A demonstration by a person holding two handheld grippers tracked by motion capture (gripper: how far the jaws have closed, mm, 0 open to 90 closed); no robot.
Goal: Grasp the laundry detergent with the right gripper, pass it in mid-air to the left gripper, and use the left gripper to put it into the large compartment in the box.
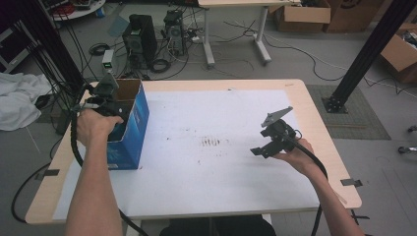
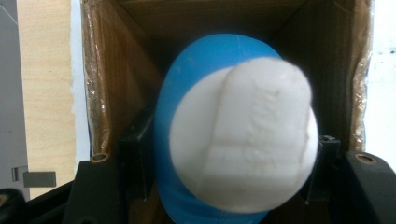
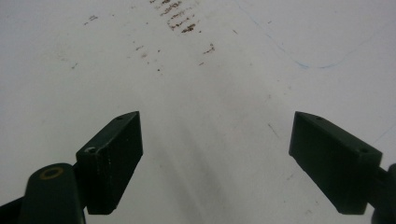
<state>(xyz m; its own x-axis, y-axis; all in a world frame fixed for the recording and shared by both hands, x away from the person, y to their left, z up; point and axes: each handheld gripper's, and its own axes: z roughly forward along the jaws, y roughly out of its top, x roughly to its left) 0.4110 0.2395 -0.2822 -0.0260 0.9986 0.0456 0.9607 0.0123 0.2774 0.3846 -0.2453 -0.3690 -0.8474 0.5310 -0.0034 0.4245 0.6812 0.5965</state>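
Holding: the left gripper (image 2: 219, 186) has its two black jaws pressed on both sides of a blue, rounded plastic bottle with a white ribbed cap (image 2: 240, 140); it is closed on this bottle.
Place of the bottle: in the left gripper view it is at the centre of the frame, cap toward the camera, above the open top of a box; I cannot tell if its far end touches the bottom.
Box: a blue cardboard box with brown inner walls (image 1: 133, 123) stands at the left of the high view, on the left part of the table, and the left gripper (image 1: 105, 101) points down into its opening.
Right gripper: the right gripper (image 3: 215, 158) has its jaws wide apart with nothing between them; in the high view the right gripper (image 1: 270, 140) hangs at the centre right of the frame, above the white sheet.
Surface: a white paper sheet with small dark marks (image 1: 216, 167) covers a light wooden table (image 1: 324, 123).
Step in hand: as I judge it, the bottle is either going down into the box or coming up out of it; the pictures do not decide which.
Next move: it needs a straight vertical path, so the bottle does not catch the cardboard walls, and a firm grip, because the round plastic may slip.
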